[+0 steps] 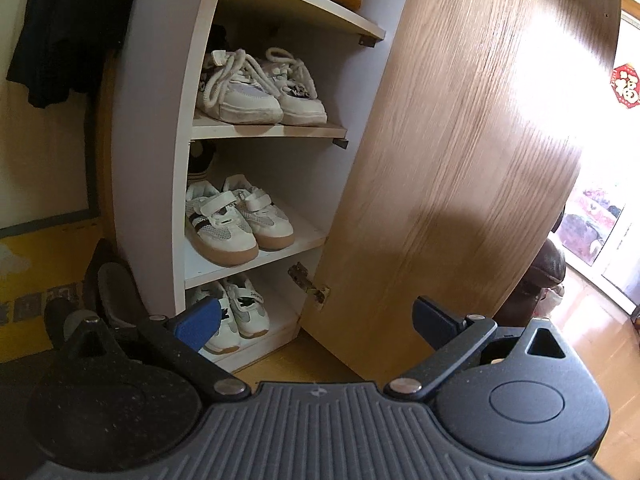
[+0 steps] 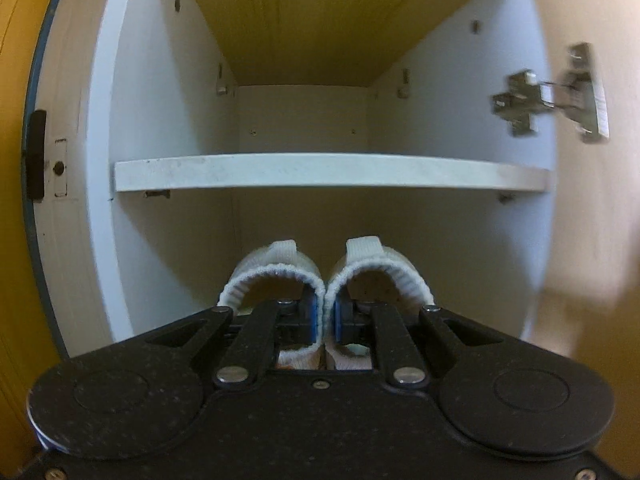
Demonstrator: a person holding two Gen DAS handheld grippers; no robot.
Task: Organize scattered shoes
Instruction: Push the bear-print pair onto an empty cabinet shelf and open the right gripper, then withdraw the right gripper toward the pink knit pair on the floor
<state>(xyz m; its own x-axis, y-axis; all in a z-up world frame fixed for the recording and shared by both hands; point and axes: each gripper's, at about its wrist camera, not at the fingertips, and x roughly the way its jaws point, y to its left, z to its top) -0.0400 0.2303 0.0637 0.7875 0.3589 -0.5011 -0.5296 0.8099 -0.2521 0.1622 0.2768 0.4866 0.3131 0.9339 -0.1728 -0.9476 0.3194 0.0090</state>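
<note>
while three pairs already sit on the cabinet (image 1: 160, 120) shelves, the right gripper (image 2: 325, 320) pinches a white pair (image 2: 326, 280) by adjoining collars, lower centre, facing an empty shelf (image 2: 328, 172). the left gripper (image 1: 316, 324) stands spread, holding nothing.

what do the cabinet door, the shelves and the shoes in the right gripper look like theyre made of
Cabinet door: wood or wood-look laminate, semi-gloss; it shows long grain lines and a bright window glare.
Shelves: white coated board, probably melamine, matte, with scuffs along the front edge.
Pair of white shoes pinched in the right gripper: knit fabric collars, ribbed and soft-edged like a sock.
</note>
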